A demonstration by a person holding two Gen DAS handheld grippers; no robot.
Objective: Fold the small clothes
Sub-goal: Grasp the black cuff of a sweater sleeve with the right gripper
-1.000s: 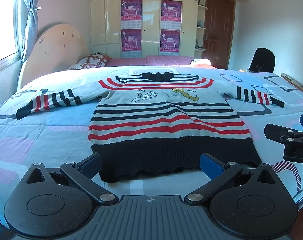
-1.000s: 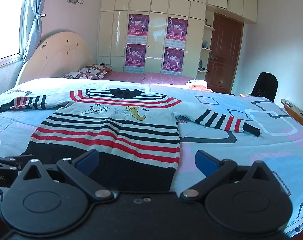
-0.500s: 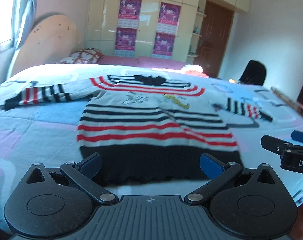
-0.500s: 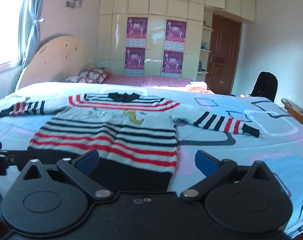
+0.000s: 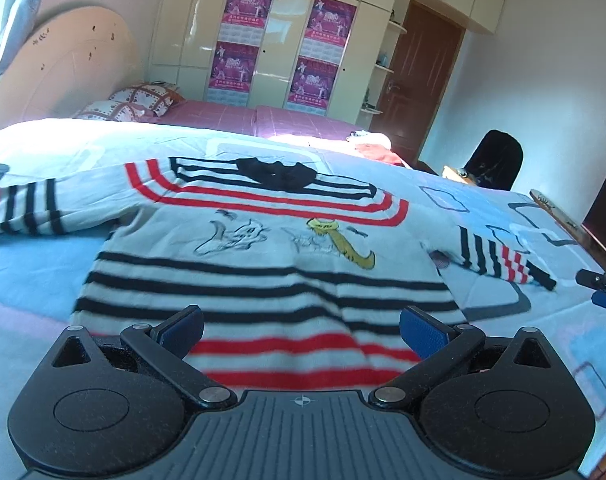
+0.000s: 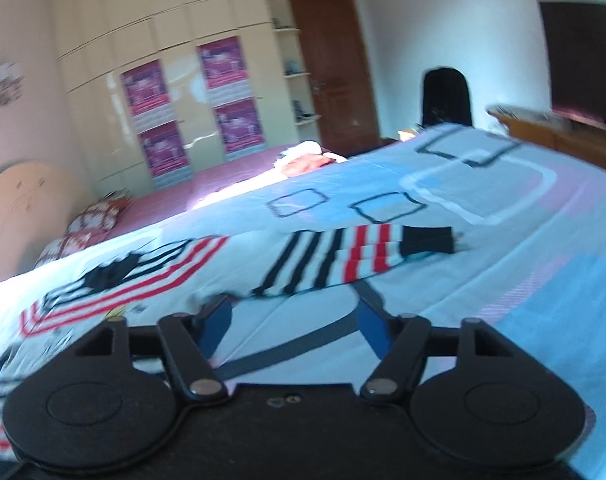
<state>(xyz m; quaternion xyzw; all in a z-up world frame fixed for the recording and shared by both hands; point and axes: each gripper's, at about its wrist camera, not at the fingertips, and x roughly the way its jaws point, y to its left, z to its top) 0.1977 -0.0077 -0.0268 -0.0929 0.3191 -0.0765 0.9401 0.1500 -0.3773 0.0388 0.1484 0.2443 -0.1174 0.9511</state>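
The bed (image 5: 31, 280) is so big that its sides run out of both views; the near end is hidden under the black tool bodies; the right wrist view is smeared and tilted, so small things there are hard to make out.

The sweater (image 5: 263, 248) lies flat and face up on the bed, straight ahead of the left gripper (image 5: 301, 330); its bottom hem is hidden under that tool; it is white with black and red stripes, a black collar (image 5: 277, 174) at the far end, and two cartoon animals drawn on the chest; the drawings are too faint to name.

The sweater's right sleeve (image 6: 351, 258) stretches out sideways just ahead of the right gripper (image 6: 295, 326), ending in a black cuff (image 6: 427, 240); the other sleeve (image 5: 19, 210) is cut off at the left edge of the left wrist view.

The left gripper is spread wide with only cloth below it, nothing pinched; the right gripper is half way in and closing, with bare bedsheet between its blue pads (image 6: 373, 330); whether they touch the sheet I cannot tell.
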